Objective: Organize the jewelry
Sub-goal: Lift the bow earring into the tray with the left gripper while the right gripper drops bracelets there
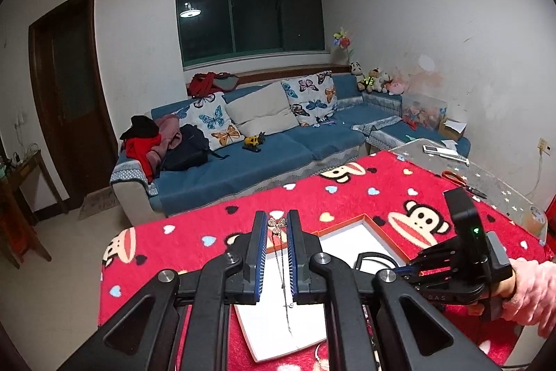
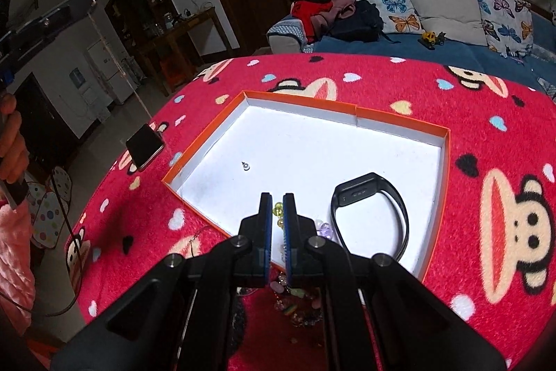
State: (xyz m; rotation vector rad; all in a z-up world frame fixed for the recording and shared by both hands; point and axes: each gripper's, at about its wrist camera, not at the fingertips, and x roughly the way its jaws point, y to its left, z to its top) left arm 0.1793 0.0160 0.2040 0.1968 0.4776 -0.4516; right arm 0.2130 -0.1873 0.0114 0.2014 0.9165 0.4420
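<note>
Necklace (image 1: 278, 226) hangs pinched in the left tongs (image 1: 277, 225), chain trailing straight down above the box (image 2: 399, 124); right tongs (image 2: 277, 197) pinch beads (image 2: 277, 208) at its near edge.

The left wrist camera is sitting just behind the left tool (image 1: 278, 225), raised above the desk (image 1: 215, 218) and facing forward toward the blue sofa (image 1: 264, 145) and window (image 1: 250, 19). The right wrist camera is riding behind the right tool (image 2: 277, 200), tilting down, close over the orange-rimmed box (image 2: 299, 99) just ahead of its tips. Both views are sharing that box, the black wristband (image 2: 371, 197) inside it, the red monkey-print cover (image 2: 469, 113) and the sofa beyond.
</note>
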